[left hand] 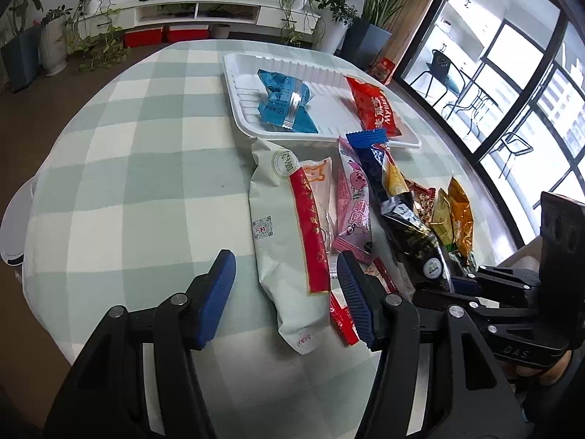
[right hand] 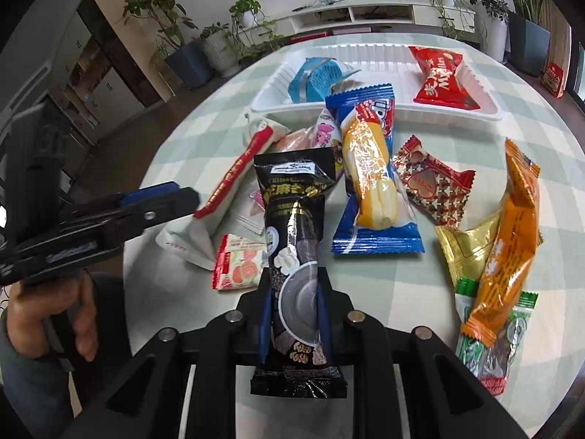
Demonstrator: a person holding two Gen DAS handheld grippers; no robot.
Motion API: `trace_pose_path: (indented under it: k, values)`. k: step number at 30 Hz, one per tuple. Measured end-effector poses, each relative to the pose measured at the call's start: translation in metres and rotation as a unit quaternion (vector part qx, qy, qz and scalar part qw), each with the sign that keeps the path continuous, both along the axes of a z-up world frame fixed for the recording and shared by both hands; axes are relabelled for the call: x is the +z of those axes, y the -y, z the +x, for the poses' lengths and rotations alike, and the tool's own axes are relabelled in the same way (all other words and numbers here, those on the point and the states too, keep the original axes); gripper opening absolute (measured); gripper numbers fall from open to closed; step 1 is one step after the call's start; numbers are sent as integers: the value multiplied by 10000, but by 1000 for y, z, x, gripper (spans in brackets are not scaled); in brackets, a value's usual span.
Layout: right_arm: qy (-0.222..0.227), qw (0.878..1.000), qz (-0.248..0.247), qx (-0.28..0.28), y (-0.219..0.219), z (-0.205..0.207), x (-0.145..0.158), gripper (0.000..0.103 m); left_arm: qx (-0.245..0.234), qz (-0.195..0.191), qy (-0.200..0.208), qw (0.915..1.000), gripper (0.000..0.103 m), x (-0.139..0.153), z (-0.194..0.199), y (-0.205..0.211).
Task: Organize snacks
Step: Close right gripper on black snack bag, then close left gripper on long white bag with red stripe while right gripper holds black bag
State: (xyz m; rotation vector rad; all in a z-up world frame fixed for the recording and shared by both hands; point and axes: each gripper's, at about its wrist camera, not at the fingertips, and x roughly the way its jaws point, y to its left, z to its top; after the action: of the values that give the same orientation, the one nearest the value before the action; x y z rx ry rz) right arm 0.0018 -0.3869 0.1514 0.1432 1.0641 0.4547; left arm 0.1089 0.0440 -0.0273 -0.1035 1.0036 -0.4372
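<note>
Right gripper (right hand: 294,305) jaws are being pressed onto the lower half of a long black foil snack packet (right hand: 292,219), which is being held near the table among the loose wrappers. Left gripper (left hand: 287,292) is being kept half open astride a pale green paper pouch with a red band (left hand: 281,241), pads apparently not yet touching. A pickup step is being carried out; next, the black packet is likely needing to be carried to the white ribbed plastic tray (right hand: 486,109), where blue and red packets are already lying.
</note>
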Motion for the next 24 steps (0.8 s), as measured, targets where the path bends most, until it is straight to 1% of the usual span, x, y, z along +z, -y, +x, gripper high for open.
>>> trace_pose_path:
  k: [3, 4, 8, 11, 13, 14, 15, 16, 18, 24]
  values:
    - [113, 9997, 215, 5, 7, -7, 9, 23, -106, 9, -217, 9997, 56, -5, 15, 2]
    - [130, 9996, 255, 22, 9, -9, 12, 23, -153, 42, -345, 9993, 56, -8, 22, 3]
    - [172, 9992, 357, 30, 13, -11, 15, 23, -276, 54, -628, 9976, 56, -18, 36, 8]
    - [147, 9991, 400, 16, 15, -11, 13, 23, -334, 55, -761, 9965, 55, -26, 42, 11]
    - [124, 9990, 434, 8, 16, -10, 12, 23, -355, 113, -730, 9966, 55, -28, 43, 14]
    - [114, 9989, 454, 1, 17, -9, 11, 23, -357, 123, -731, 9966, 52, -29, 44, 14]
    - [98, 9988, 475, -9, 18, -9, 10, 23, -351, 114, -735, 9966, 43, -29, 45, 14]
    - [86, 9988, 491, -20, 19, -8, 9, 23, -310, 131, -728, 9968, 38, -29, 46, 12]
    - [75, 9987, 508, -40, 21, -7, 8, 23, -292, 254, -666, 9970, 17, -30, 47, 11]
    - [82, 9984, 555, -112, 24, -7, 6, 23, -361, 620, -308, 9969, 15, -29, 35, 16]
